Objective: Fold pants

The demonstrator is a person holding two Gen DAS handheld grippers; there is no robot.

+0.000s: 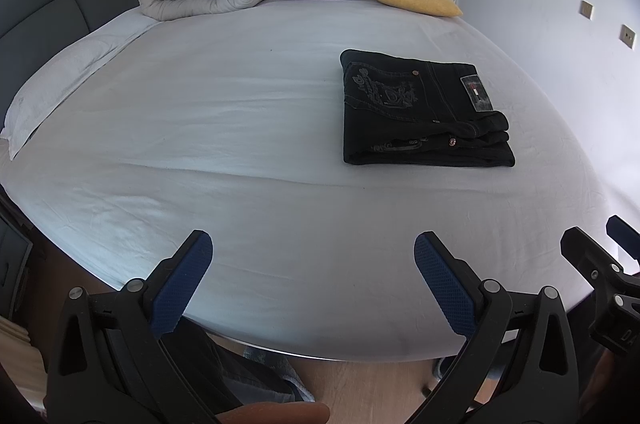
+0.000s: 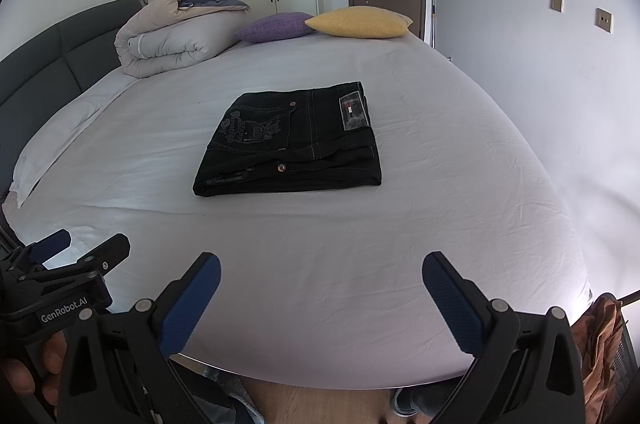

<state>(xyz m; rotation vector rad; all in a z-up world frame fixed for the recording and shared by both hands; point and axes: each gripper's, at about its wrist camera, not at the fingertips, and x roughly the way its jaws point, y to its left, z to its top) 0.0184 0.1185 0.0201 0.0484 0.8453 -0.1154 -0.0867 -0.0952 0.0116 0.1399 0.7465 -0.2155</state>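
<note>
Right wrist view, black denim pants [image 2: 290, 140] folded square mid-bed on wrinkled white sheet [image 2: 440, 224], rolled duvet [image 2: 176, 32], purple cushion [image 2: 274, 26], yellow cushion [image 2: 358, 21] behind, right gripper [image 2: 320, 296] and left gripper [image 1: 312, 280] both spread wide, empty, nothing between.

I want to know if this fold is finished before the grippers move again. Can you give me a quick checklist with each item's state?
1. Black pants folded into a compact stack: ok.
2. Stack lies fully on the bed sheet, away from the edges: ok.
3. Left gripper open, holding nothing: ok.
4. Right gripper open, holding nothing: ok.
5. Both grippers apart from the pants: ok.
6. Layers underneath lie even: cannot tell.
</note>
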